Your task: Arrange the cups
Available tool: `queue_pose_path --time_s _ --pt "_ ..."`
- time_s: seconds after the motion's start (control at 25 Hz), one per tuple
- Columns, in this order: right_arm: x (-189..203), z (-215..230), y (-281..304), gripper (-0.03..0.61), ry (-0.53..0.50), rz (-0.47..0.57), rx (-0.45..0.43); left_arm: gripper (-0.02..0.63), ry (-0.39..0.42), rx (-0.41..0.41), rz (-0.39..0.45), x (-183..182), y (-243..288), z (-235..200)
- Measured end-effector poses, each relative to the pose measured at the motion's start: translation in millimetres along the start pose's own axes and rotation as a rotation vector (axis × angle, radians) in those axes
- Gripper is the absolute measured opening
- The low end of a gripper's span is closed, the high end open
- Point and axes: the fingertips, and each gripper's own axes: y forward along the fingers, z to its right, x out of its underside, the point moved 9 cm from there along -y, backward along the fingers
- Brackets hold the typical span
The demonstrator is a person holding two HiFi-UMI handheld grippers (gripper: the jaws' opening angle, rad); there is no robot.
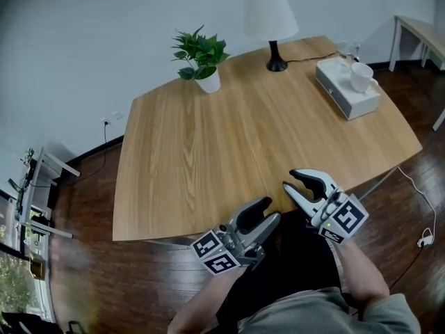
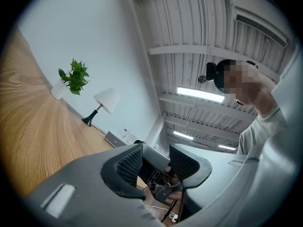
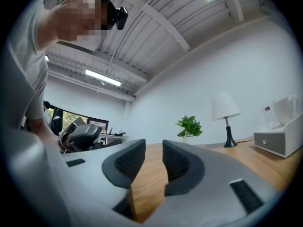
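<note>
While empty, left tool [image 1: 271, 209] and right tool [image 1: 290, 180] near-level

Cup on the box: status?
Left gripper open, empty. Right gripper open, empty. Cup on white box, far across table. Nothing in the way.

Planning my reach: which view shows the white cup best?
The head view: the white cup sits unobstructed atop the white box. The right gripper view shows the cup at the frame edge, distorted; in the left gripper view it's too small to tell.
</note>
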Motion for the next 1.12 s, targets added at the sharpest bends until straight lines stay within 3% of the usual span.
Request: queue_pose_path --time_s 0.56,1.12 --pt "7.7 -34.7 13.3 0.109 -0.035 -0.055 -0.137 0.187 0.005 0.007 -0.008 2.9 -17.4 2.5" --pt "6.7 -36.5 15.6 0.109 -0.044 -0.071 -0.126 0.184 0.076 -0.015 -0.051 -6.3 -20.7 5.5"
